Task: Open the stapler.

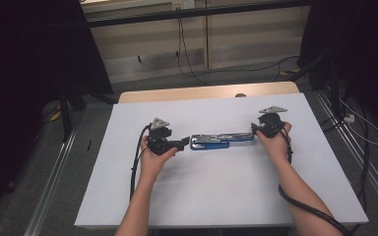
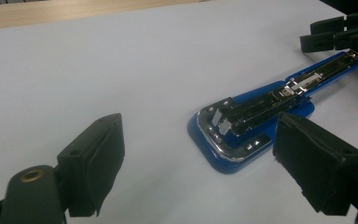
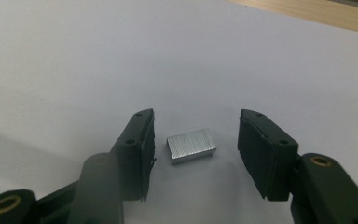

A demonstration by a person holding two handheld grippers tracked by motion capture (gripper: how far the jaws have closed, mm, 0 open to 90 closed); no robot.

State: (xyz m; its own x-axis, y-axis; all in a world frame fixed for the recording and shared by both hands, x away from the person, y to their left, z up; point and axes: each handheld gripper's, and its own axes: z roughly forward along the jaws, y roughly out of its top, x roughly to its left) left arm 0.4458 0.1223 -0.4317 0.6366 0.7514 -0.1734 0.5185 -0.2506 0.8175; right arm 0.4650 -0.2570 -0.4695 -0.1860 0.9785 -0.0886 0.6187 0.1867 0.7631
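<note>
Stapler point(image 1: 216, 140): a blue-based stapler is laid flat along the middle of the white table cover point(image 1: 216, 196), opened out so that the chrome magazine rail is exposed; this is judged to be the position for reloading.

Staple block point(image 3: 191, 146): a small silver strip of staples is seen in the right gripper view, lying on the white surface between the two jaws and touched by neither.

Left gripper point(image 2: 198, 163): held just beside the wide blue end of the stapler, jaws spread apart with nothing between the pads; its placement is judged to be for steadying the base.

Right gripper point(image 3: 196, 154): jaws parted on either side of the staple block, as though lined up to be closed on it; in the high view it is held near the far end of the stapler.

Likely step: the staples are judged to be about to be picked up for loading into the open rail.

Risk: the block is small and smooth and could be pushed aside by an uneven closing.
</note>
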